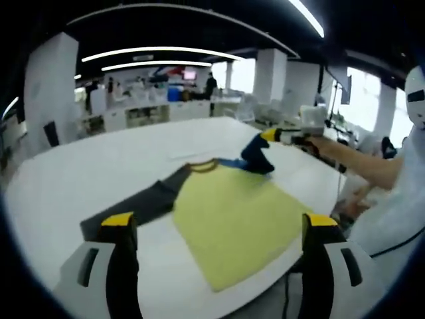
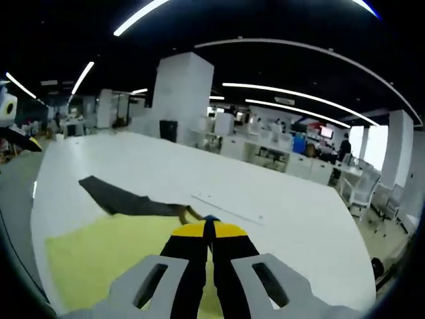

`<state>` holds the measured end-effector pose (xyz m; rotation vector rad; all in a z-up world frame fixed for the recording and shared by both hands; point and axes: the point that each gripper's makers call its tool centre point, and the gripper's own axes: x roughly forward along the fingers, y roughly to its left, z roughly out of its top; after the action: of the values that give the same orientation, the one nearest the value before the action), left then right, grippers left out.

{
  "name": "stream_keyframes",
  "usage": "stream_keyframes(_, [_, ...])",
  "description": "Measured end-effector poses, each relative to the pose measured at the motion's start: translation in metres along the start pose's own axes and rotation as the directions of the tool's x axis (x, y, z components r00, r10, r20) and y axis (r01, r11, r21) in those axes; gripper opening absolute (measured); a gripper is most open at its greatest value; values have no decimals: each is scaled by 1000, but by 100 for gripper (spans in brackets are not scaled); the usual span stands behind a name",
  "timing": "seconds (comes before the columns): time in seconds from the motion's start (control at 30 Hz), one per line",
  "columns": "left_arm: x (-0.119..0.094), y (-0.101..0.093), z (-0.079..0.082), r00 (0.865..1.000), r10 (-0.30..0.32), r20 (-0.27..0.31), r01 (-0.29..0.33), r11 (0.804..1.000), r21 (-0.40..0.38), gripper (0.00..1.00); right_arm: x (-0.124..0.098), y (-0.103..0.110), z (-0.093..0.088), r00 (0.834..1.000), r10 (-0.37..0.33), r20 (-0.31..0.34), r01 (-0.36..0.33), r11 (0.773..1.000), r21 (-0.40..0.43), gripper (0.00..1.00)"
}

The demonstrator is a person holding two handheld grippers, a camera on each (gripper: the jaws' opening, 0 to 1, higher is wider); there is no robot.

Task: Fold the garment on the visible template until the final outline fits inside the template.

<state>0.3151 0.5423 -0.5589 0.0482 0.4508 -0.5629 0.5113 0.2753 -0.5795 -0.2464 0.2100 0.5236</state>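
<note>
Shirt (image 1: 232, 219): yellow, flat on white table (image 1: 99, 166).
L gripper (image 1: 219, 229): jaws spread, holding nothing.
R gripper (image 2: 209, 229): jaws clenched on blue sleeve (image 1: 255, 156).

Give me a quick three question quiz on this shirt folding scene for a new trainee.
1. True or false: the left tongs are open and hold nothing.
2. What do the right tongs grip? A) the blue sleeve B) the grey sleeve C) the table
3. Fill in: the shirt's body is ____ in colour.

Key: 1 true; 2 A; 3 yellow.
</note>
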Motion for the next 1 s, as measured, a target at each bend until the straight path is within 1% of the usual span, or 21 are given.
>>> stream_keyframes(0.17, [-7, 6, -2, 1000, -3, 8, 3, 1000, -8, 100, 19, 29, 2, 999, 45, -6, -46, 999, -17, 2])
stream_keyframes(0.33, [-13, 11, -5, 1000, -2, -1, 2, 1000, -6, 100, 37, 48, 5, 997, 78, -17, -78, 997, -7, 2])
stream_keyframes(0.43, [-17, 14, -4, 1000, -4, 6, 4, 1000, -3, 100, 46, 62, 8, 995, 99, -14, -99, 995, 0, 2])
stream_keyframes(0.53, [-19, 15, -3, 1000, -6, 14, 6, 1000, 2, 100, 53, 72, 11, 993, 114, -12, -114, 994, 0, 2])
stream_keyframes(0.73, [-25, 22, -7, 1000, -6, 12, 6, 1000, 0, 100, 67, 89, 14, 991, 135, -9, -135, 991, 2, 2])
stream_keyframes(0.9, [-25, 25, -10, 1000, -13, -4, 13, 1000, 1, 100, 78, 100, 17, 989, 145, -3, -145, 989, 16, 2])
stream_keyframes(1.0, [-23, 26, -9, 1000, -22, -7, 22, 1000, 9, 100, 82, 107, 18, 989, 148, 1, -148, 989, 22, 2])
